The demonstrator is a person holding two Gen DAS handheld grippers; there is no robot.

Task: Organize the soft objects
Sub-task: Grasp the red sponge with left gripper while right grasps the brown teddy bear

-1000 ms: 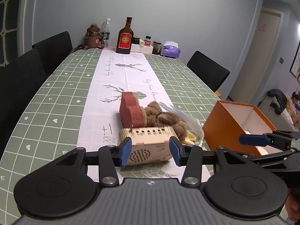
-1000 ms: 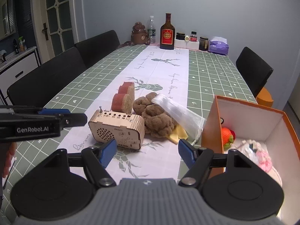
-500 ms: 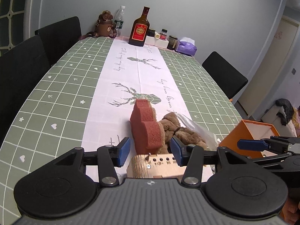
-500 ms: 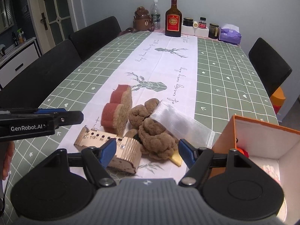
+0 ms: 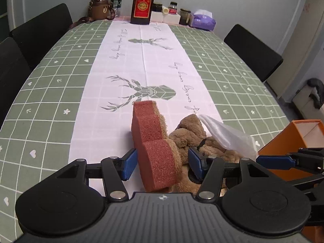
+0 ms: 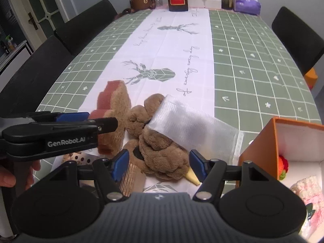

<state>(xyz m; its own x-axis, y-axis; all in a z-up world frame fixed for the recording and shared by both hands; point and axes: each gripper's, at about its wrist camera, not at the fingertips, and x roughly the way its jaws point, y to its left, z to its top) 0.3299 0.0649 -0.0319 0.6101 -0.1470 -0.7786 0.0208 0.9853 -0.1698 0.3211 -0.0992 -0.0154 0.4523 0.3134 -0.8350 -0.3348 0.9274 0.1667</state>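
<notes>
Red sponge (image 5: 155, 145) stands on edge between my left gripper (image 5: 163, 163) pads, which have just been opening, not gripping; right gripper (image 6: 159, 165), just closing, straddles the brown plush (image 6: 162, 151) untouched, beside the orange box (image 6: 261, 147)

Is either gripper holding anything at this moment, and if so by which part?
Nothing is held. The left gripper straddles the near end of the red sponge, pads clear; the right gripper straddles the brown plush toy, also not pressing.
</notes>
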